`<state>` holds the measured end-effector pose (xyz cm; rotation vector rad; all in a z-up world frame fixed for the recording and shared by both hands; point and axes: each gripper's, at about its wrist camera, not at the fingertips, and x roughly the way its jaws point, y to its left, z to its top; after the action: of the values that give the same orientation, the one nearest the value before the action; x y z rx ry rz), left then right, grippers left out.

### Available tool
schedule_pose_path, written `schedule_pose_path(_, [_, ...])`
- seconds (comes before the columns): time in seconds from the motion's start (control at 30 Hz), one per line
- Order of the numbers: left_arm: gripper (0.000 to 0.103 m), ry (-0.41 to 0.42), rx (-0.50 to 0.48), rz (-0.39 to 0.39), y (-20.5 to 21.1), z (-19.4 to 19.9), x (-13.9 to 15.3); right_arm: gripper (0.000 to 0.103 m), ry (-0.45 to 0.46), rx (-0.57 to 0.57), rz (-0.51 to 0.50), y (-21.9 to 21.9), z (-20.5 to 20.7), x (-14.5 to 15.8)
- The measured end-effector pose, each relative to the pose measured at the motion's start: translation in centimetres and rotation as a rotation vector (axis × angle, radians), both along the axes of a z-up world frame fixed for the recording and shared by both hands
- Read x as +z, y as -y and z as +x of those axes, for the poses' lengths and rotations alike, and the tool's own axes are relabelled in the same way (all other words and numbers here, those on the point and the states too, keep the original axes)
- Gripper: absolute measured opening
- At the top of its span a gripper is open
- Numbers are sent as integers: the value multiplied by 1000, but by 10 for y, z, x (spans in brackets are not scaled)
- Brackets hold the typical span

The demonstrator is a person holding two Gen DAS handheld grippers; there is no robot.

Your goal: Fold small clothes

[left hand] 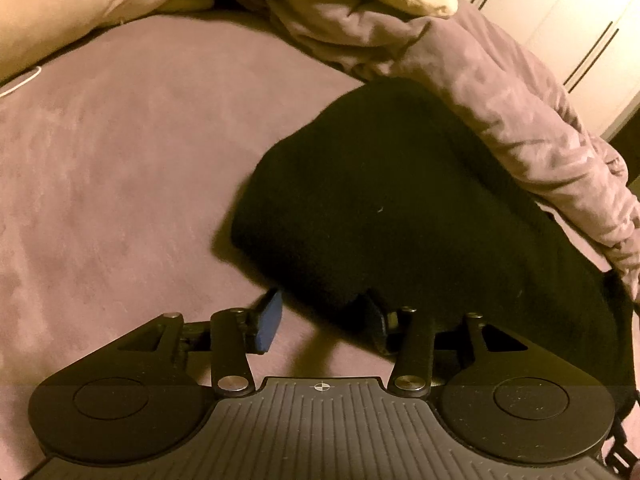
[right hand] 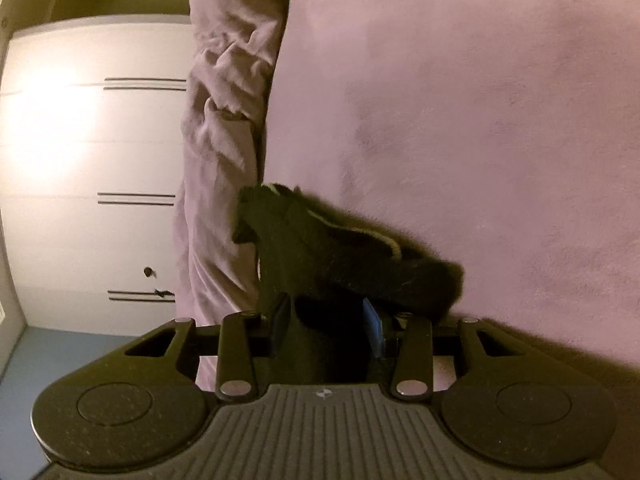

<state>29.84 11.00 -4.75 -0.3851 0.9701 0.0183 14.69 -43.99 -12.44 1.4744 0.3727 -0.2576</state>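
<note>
A black garment (left hand: pixel 400 208) lies on the mauve bed cover (left hand: pixel 120 168), folded into a thick pad. My left gripper (left hand: pixel 324 316) is open at the garment's near edge; its blue-padded left finger (left hand: pixel 270 320) rests on the cover and its right finger sits at the cloth's edge, partly hidden. In the right wrist view the garment's bunched edge (right hand: pixel 344 248) with a pale inner trim lies between the jaws of my right gripper (right hand: pixel 328 320), which stand apart with black cloth filling the gap.
A crumpled mauve blanket (left hand: pixel 500 92) runs along the far right of the bed, with a beige pillow (left hand: pixel 60 12) at the back left. White wardrobe doors (right hand: pixel 88 168) and a blue floor (right hand: pixel 48 352) lie beyond the bed's edge.
</note>
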Motion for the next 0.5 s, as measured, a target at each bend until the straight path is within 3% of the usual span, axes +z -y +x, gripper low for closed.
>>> schedule_pose_path(0.23, [54,0,-21,23,2,-4,0,46,-108,136,-472,6,-1,43])
schedule_pose_path(0.33, [55,-9,-23,33,5,-5,0,59,-119,282,-554,4,14,46])
schedule_pose_path(0.4, [57,-18,-31,41,8,-5,2,59,-108,352,-620,1,24,48])
schedule_pose_path(0.5, [58,-30,-51,69,13,-5,5,61,-97,409,-597,4,33,44])
